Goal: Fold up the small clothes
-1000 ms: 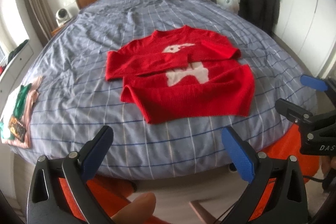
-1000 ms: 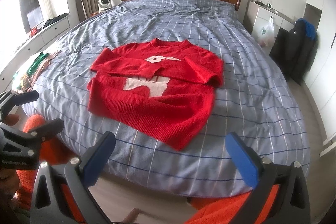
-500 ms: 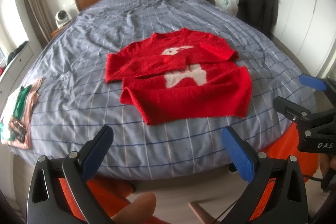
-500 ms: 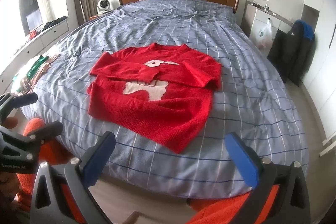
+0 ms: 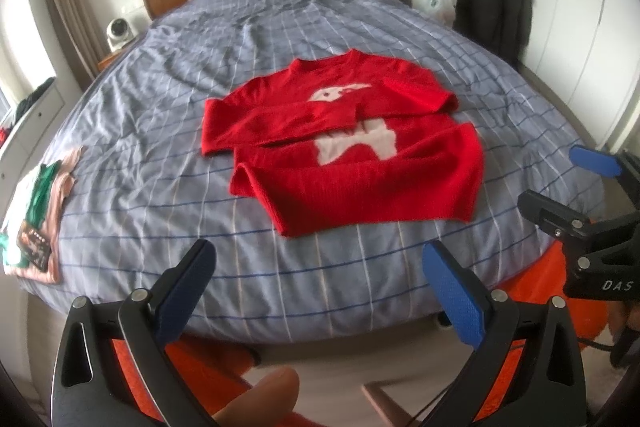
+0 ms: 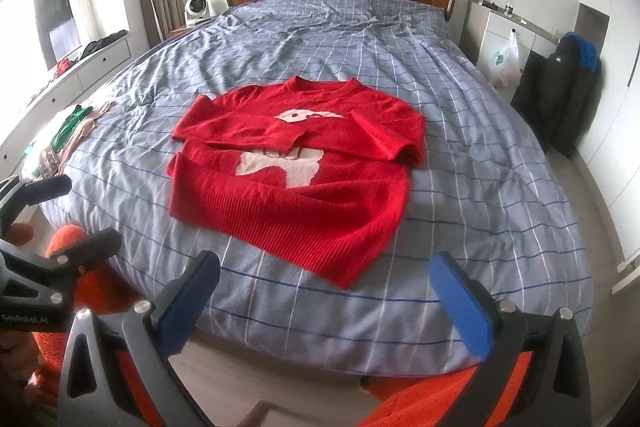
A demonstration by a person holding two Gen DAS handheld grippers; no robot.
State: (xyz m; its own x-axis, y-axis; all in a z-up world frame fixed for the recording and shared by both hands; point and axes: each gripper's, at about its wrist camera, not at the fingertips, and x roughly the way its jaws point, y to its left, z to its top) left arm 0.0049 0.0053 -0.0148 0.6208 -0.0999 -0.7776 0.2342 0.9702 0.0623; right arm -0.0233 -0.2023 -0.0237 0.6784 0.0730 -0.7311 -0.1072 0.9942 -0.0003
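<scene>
We were at the foot of the bed [image 5: 168, 115], and in the left wrist view the red sweater [image 5: 360, 163] lay flat mid-bed, sleeves folded across, hem towards us, well ahead of our left gripper [image 5: 320, 291], jaws wide and empty. Right wrist view: sweater ahead and slightly left of our right gripper [image 6: 324, 299], also spread empty, neither obviously nearer.

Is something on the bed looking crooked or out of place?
The red sweater lies askew on the bed, its hem slanting to the checked lines. Both sleeves are folded across its chest. Nothing looks spilled or damaged.
</scene>
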